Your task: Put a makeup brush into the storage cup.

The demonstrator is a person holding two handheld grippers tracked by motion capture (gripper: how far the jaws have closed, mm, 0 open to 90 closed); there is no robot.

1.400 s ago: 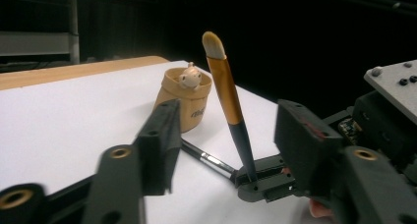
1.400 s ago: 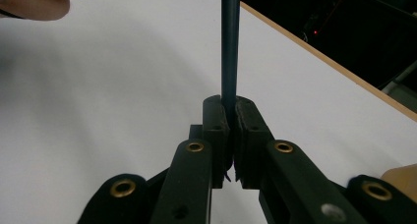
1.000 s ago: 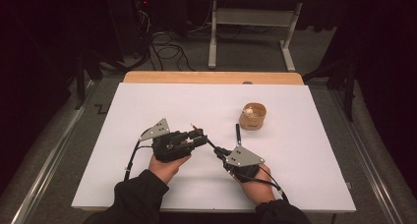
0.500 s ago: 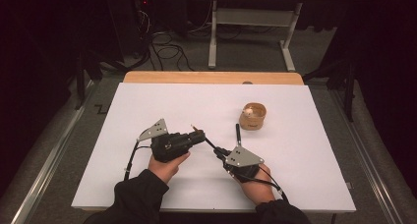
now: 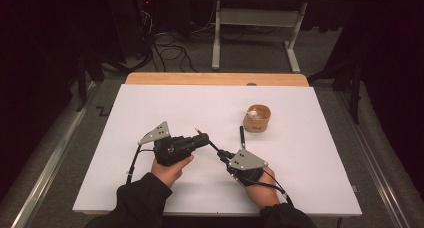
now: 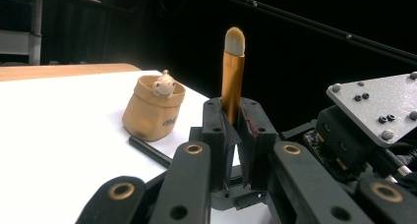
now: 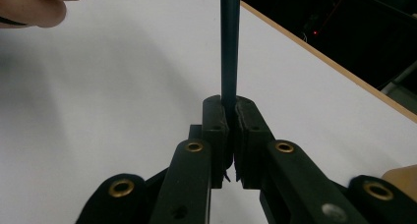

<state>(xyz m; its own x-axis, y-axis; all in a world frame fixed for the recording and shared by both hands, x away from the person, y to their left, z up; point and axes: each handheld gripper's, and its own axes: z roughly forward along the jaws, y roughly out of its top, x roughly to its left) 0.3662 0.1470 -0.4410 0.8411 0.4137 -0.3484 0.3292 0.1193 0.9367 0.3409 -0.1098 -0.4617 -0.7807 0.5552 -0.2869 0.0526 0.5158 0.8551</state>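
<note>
The orange-handled brush stands clamped between the fingers of the left gripper, which have just been closing on it, its pale bristle tip rising past their tips and the tan pouch-shaped holder standing on the white desk beyond them to their left. The right gripper has its fingers clenched on a thin dark stick that runs straight out ahead of them over the desk. In the high view the two grippers sit close together, fingers pointing toward each other, with the holder well beyond the right one.
</note>
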